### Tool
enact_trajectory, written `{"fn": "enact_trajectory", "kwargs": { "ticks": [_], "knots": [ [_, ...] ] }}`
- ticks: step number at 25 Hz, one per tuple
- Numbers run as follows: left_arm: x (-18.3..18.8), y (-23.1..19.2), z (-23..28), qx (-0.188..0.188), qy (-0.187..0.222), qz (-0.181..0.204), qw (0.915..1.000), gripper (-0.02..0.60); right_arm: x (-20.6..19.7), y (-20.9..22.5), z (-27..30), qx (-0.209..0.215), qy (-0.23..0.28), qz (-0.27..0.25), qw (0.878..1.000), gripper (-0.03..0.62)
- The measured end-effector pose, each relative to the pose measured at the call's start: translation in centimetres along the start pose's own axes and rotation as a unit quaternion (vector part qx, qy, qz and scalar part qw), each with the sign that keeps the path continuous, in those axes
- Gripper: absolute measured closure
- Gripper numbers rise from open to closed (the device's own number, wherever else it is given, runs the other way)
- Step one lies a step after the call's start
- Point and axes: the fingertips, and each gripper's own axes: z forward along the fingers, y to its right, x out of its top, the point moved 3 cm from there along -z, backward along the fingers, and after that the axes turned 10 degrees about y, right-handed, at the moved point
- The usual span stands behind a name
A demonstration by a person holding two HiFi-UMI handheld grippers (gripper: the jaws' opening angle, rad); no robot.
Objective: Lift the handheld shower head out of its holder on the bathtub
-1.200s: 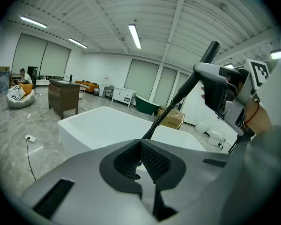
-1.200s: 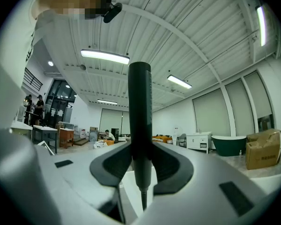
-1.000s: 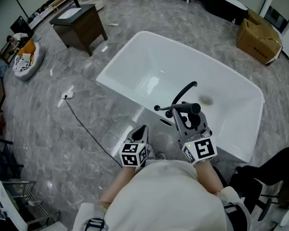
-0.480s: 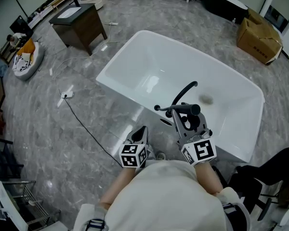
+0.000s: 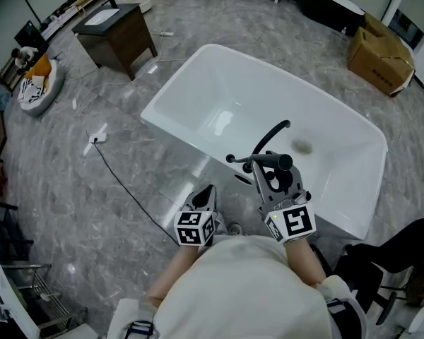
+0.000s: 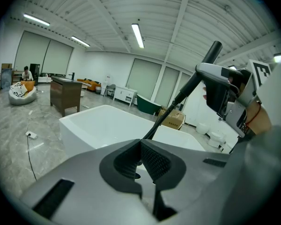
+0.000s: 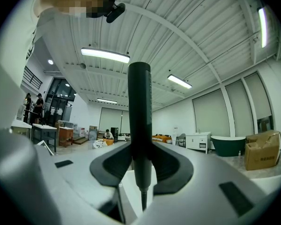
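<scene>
Both jaws of the right gripper (image 7: 141, 165) pinch the shower head (image 7: 139, 93), its long handle upright across them; the left gripper (image 6: 141, 156), pressed together and empty, sits farther off, alongside.

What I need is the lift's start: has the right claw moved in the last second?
No. In the head view the right claw stays put against the bathtub rim, shut on the shower head.
</scene>
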Motion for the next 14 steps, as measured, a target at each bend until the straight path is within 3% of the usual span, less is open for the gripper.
{"fn": "enact_trajectory", "kwargs": {
  "ticks": [14],
  "knots": [
    [-0.16, -0.31, 0.05, -0.001, -0.003, -0.006, 1.0, 0.561, -0.12, -0.13, 0.29, 0.0, -0.004, 0.006, 1.0, 0.453]
  ]
}}
